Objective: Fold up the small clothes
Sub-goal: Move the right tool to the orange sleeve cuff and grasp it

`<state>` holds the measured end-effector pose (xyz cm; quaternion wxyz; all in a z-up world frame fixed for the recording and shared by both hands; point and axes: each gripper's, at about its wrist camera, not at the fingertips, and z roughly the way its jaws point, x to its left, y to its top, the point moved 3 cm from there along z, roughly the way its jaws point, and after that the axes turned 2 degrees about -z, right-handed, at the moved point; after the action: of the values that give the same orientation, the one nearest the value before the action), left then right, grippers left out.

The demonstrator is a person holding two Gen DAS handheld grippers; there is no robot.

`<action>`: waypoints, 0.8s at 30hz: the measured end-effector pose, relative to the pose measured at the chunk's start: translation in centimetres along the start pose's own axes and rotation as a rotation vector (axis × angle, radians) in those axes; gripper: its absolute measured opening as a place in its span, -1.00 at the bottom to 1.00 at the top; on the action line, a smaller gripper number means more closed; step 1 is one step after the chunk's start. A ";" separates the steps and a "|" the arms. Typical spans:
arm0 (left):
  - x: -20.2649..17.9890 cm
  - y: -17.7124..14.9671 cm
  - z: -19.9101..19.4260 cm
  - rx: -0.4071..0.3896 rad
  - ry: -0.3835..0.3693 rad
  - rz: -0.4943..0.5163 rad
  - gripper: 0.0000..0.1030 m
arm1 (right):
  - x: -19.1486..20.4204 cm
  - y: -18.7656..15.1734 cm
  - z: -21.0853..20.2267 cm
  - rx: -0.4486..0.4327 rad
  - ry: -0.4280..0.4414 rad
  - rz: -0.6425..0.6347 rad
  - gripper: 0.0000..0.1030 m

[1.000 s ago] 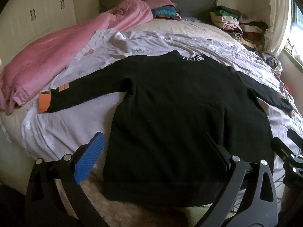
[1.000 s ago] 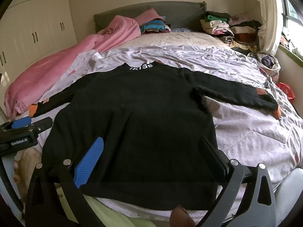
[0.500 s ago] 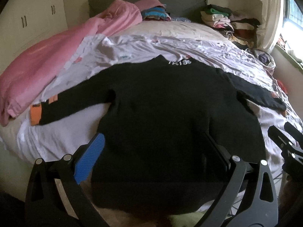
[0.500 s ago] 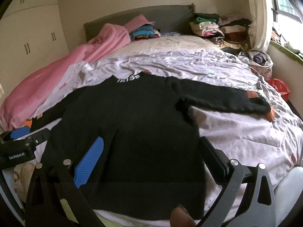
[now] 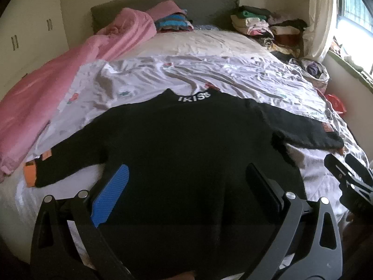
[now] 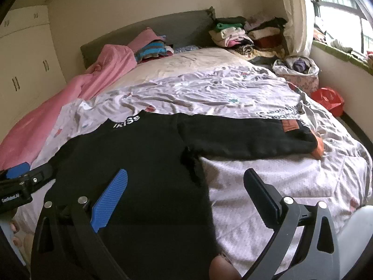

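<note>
Sweater (image 5: 186, 144) lies flat on the bed (image 5: 221, 74), black, sleeves out. Both grippers, left (image 5: 186, 182) and right (image 6: 186, 184), have fingers wide apart, holding nothing.

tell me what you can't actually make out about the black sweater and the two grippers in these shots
- Black sweater hem: in the left wrist view it sinks into shadow between the left gripper fingers; in the right wrist view the frame edge cuts it off.
- Left cuff: small, orange, detail unreadable; hidden in the right wrist view.
- Right gripper: only a sliver shows in the left wrist view.
- Sweater's underside: hidden against the bed sheet.
</note>
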<state>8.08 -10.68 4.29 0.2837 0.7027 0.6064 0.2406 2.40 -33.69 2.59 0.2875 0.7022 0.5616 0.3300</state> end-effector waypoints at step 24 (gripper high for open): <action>-3.0 4.1 10.3 0.106 -0.044 0.000 0.82 | -14.9 2.1 5.5 0.068 -0.149 0.373 0.92</action>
<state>17.56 -15.18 -0.29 0.2594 0.7217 0.6121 0.1928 5.75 -48.88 -1.24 0.2384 0.8258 0.4097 0.3056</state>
